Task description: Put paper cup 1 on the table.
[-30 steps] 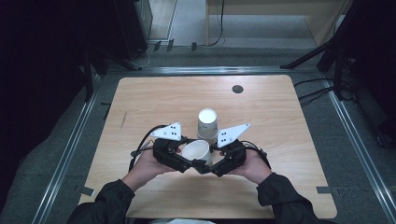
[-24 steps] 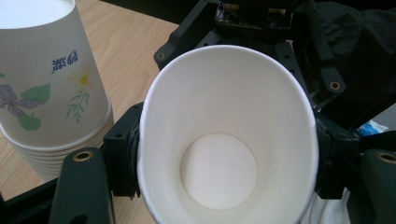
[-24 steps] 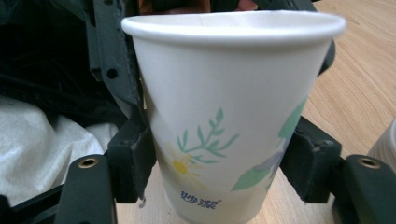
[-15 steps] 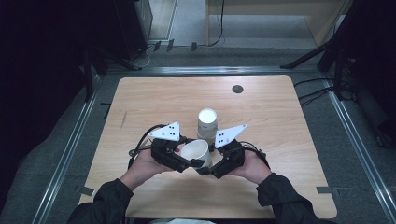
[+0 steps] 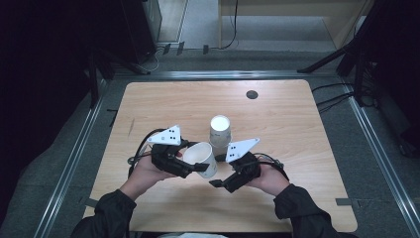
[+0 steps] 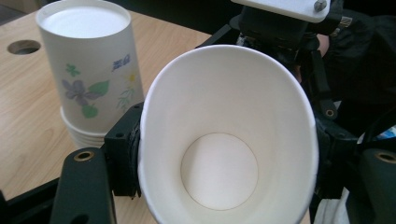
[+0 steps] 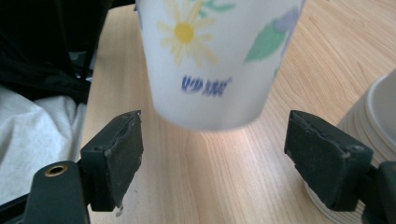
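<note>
A flowered paper cup (image 5: 200, 157) lies tilted in my left gripper (image 5: 194, 166), mouth toward the person. In the left gripper view the left gripper (image 6: 224, 154) is shut on the cup (image 6: 224, 140); it has just tightened, and the rim is squeezed into an oval. My right gripper (image 5: 217, 182) sits just right of the cup's base. In the right gripper view the right gripper (image 7: 219, 154) has just been opening; its pads (image 7: 123, 154) stand wide of the cup's base (image 7: 215, 60) and do not touch it. A stack of upside-down cups (image 5: 219, 130) stands behind both hands.
The wooden table (image 5: 297, 139) has a round cable hole (image 5: 252, 94) at the back right. The cup stack (image 6: 88, 70) is close to the left gripper's far side and shows at the right edge as the stack (image 7: 373, 126). Metal rails run along the floor on both sides.
The right gripper's jaws have come off the cup's base and spread wide. The cup stays in the left gripper. Both hands have hardly moved.
</note>
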`<state>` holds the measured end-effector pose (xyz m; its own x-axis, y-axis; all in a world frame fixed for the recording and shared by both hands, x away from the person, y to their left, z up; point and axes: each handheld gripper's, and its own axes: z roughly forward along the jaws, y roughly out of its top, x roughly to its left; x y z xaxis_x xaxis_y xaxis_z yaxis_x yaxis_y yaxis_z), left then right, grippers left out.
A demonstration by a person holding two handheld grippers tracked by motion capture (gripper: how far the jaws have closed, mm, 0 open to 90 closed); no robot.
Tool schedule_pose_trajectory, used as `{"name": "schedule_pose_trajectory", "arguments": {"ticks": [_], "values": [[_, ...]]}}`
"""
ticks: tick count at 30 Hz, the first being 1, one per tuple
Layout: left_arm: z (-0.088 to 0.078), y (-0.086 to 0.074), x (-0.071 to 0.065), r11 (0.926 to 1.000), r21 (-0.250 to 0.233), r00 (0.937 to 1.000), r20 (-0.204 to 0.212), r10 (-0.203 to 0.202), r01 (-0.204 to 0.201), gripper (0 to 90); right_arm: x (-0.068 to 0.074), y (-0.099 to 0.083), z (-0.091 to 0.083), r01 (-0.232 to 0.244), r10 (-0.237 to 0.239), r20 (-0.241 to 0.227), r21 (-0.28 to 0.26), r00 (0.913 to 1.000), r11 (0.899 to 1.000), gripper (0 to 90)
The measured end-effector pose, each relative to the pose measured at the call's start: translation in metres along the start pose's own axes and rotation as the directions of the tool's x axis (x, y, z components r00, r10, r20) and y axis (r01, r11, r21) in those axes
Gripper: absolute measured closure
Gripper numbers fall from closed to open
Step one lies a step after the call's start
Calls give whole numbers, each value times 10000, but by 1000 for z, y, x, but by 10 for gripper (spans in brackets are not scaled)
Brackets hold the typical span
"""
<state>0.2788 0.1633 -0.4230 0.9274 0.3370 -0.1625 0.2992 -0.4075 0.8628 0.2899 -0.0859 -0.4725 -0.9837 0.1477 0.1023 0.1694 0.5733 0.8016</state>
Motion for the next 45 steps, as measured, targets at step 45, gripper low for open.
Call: {"name": "schedule_pose_trajectory", "arguments": {"ticks": [45], "values": [[-50,-35,41,9928,371,9580,-2689,-999,1140,279,-39,-28,-41,-1366,1216,2149,560,9690,9890,220]]}}
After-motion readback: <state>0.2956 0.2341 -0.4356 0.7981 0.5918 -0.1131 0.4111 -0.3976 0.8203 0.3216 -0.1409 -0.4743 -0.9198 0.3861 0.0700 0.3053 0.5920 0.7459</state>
